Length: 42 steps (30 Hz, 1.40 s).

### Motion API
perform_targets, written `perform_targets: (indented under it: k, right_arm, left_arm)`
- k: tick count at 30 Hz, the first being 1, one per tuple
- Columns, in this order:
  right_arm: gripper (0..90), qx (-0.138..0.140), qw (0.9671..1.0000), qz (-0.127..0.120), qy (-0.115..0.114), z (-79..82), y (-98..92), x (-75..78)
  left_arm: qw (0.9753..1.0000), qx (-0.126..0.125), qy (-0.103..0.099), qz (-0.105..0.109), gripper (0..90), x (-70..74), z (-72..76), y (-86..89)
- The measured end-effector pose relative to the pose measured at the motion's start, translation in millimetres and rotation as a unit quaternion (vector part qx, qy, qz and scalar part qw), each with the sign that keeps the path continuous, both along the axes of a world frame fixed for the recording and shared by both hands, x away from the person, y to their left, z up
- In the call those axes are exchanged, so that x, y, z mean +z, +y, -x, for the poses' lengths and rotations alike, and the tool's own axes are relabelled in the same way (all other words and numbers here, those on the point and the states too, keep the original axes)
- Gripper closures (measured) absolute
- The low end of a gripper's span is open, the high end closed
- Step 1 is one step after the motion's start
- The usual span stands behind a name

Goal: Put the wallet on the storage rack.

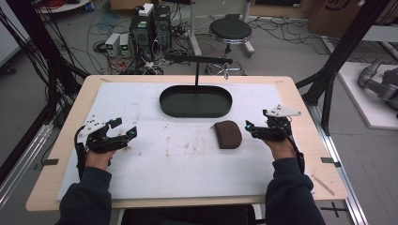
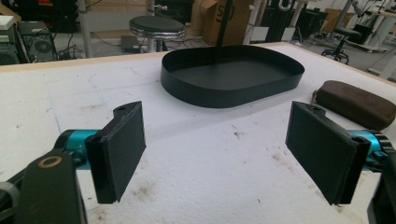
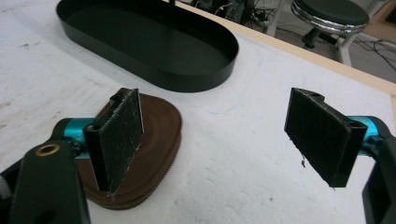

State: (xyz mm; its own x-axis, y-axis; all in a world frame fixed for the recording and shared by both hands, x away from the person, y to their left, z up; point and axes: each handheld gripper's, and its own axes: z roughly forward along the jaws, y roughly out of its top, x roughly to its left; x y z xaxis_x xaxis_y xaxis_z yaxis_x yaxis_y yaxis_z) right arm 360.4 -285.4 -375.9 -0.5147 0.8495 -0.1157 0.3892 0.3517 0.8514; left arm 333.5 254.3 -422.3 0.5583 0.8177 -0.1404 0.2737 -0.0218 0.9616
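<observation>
Nearest the lens in the right gripper view: right gripper [image 3: 219,140], jaws spread wide, nothing between them, one pad standing over the near edge of the brown zip pouch [image 3: 156,135]. Pouch flat on the white mat [image 1: 141,164], centre-right of the high view, just left of that gripper. Left gripper [image 2: 217,154] likewise wide apart and empty, lower left of the high view, well apart from the pouch. Black oval tray [image 1: 195,101] upper centre, stool [image 1: 230,30] beyond.
</observation>
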Motion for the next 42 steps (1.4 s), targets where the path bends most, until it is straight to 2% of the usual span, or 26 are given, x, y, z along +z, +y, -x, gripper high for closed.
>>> perform_targets:
  k: [5, 13, 16, 22, 30, 34, 39, 42]
  right_arm:
    - [19.7, 0.004, 1.0, 0.0, -0.009, 8.5, 12.1, -2.9]
    - [19.7, 0.014, 0.9998, 0.013, 0.007, 6.4, 36.6, -19.2]
    - [19.7, 0.036, 0.999, 0.023, 0.01, 7.4, 49.8, -23.9]
    - [19.7, 0.044, 0.9987, 0.026, 0.006, 9.8, 64.2, -28.9]
    - [19.7, 0.051, 0.9967, 0.061, 0.011, 13.8, 94.1, -40.2]
    - [19.7, 0.048, 0.9955, 0.081, 0.011, 11.7, 107.8, -47.6]
    - [19.7, 0.041, 0.995, 0.088, 0.023, 5.8, 115.2, -55.5]
    - [19.7, 0.015, 0.9938, 0.108, 0.022, 1.8, 117.8, -61.5]
  left_arm:
    - [1.0, 0.001, -0.003, -0.002, 20.0, 0.1, -1.1, -2.4]
    - [0.9999, 0.005, -0.003, -0.012, 20.0, -0.4, -1.6, -0.7]
    - [0.9998, 0.007, -0.003, -0.016, 20.0, 0.0, -0.9, -2.1]
    - [0.9996, 0.008, -0.006, -0.025, 20.4, 2.0, 2.2, -4.5]
    - [0.9994, 0.011, -0.013, -0.032, 21.0, 3.3, 0.4, -3.7]
    - [0.9994, 0.009, -0.009, -0.034, 21.1, 1.4, 0.6, -4.2]
    - [0.9993, 0.015, -0.006, -0.034, 21.1, -0.7, -2.3, -3.7]
    - [0.9994, 0.017, -0.007, -0.031, 21.5, -1.2, -3.8, -3.9]
